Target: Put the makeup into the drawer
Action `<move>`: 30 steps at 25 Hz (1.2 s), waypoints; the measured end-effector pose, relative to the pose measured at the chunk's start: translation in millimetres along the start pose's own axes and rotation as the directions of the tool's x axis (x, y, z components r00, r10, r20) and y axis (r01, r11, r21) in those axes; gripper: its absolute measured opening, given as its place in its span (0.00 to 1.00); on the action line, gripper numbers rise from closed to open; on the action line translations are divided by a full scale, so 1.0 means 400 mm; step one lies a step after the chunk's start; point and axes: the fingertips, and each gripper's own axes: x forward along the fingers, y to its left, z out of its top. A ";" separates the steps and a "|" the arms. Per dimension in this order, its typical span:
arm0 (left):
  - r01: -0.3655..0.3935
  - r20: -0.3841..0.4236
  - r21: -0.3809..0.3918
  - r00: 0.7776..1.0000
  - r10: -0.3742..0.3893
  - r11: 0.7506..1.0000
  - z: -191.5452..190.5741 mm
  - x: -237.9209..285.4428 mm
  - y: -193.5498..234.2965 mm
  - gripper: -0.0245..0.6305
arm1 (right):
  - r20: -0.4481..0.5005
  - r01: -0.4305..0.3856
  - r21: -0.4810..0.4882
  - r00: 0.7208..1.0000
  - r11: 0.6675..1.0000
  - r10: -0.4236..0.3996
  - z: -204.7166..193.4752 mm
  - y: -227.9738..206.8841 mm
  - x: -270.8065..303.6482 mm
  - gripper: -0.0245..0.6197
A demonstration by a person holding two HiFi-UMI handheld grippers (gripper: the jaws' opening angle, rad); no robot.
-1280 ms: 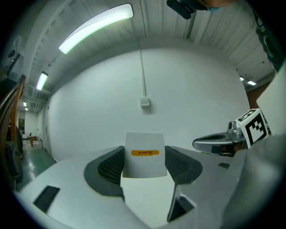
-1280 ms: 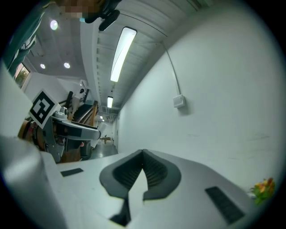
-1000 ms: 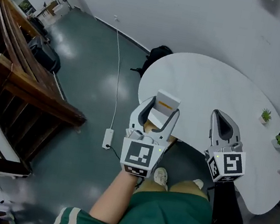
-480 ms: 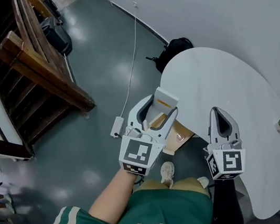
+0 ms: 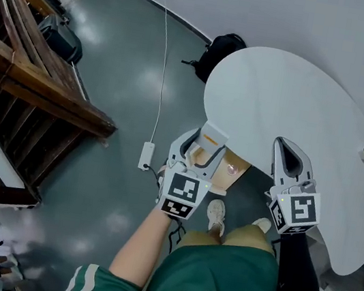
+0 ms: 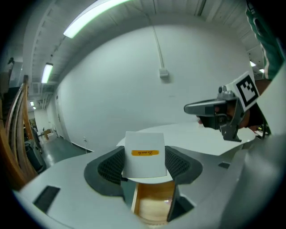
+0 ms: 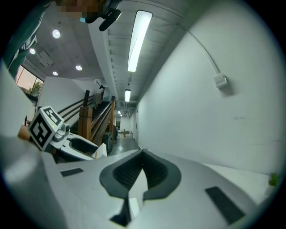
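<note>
the makeup box (image 6: 144, 154), white with a small orange label, sat upright between the jaws of the left tool (image 5: 200, 148), which were spread wide and pressed against its two sides, so the box was clamped and clear of everything else. the open drawer (image 6: 153, 200) lay just below and slightly beyond the box, its pale wooden inside showing under the near edge of the white surface (image 5: 292, 104); in the left gripper view the box's lower edge stood directly over the drawer's mouth. the box's long axis ran up and away from the tool, roughly in line with the drawer's depth. the left hand was plainly the nearer one, so the drop would likely need only a short lowering into the drawer before letting go. the right tool (image 7: 142, 155) was off to the right over the surface, its jaws together with nothing between them, well apart from the drawer and touching nothing.
</note>
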 end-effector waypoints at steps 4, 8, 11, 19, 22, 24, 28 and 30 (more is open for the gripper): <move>0.100 -0.162 0.065 0.983 -0.089 0.993 -0.147 0.059 -0.024 0.47 | -0.043 0.022 -0.007 0.999 1.000 -0.023 -0.035 -0.021 -0.007 0.04; 0.216 -0.308 0.108 0.935 -0.174 0.970 -0.280 0.106 -0.049 0.47 | -0.075 0.059 -0.011 0.995 0.998 -0.059 -0.063 -0.053 -0.018 0.04; 0.291 -0.395 0.140 0.893 -0.216 0.946 -0.365 0.138 -0.064 0.47 | -0.082 0.088 0.002 0.993 0.996 -0.088 -0.069 -0.076 -0.037 0.04; 0.445 -0.561 0.248 0.790 -0.247 0.860 -0.532 0.252 -0.096 0.47 | -0.105 0.152 -0.001 0.983 0.988 -0.151 -0.087 -0.117 -0.073 0.04; 0.496 -0.608 0.285 0.755 -0.246 0.820 -0.584 0.295 -0.117 0.47 | -0.117 0.168 -0.002 0.979 0.986 -0.167 -0.104 -0.132 -0.090 0.04; 0.532 -0.640 0.310 0.730 -0.241 0.788 -0.620 0.315 -0.128 0.47 | -0.126 0.180 -0.001 0.976 0.984 -0.178 -0.115 -0.142 -0.099 0.04; 0.575 -0.668 0.392 0.715 -0.208 0.718 -0.669 0.348 -0.132 0.47 | -0.145 0.198 -0.002 0.970 0.980 -0.196 -0.137 -0.151 -0.115 0.04; 0.604 -0.679 0.425 0.705 -0.204 0.674 -0.686 0.360 -0.142 0.47 | -0.152 0.206 -0.001 0.967 0.979 -0.204 -0.145 -0.155 -0.122 0.04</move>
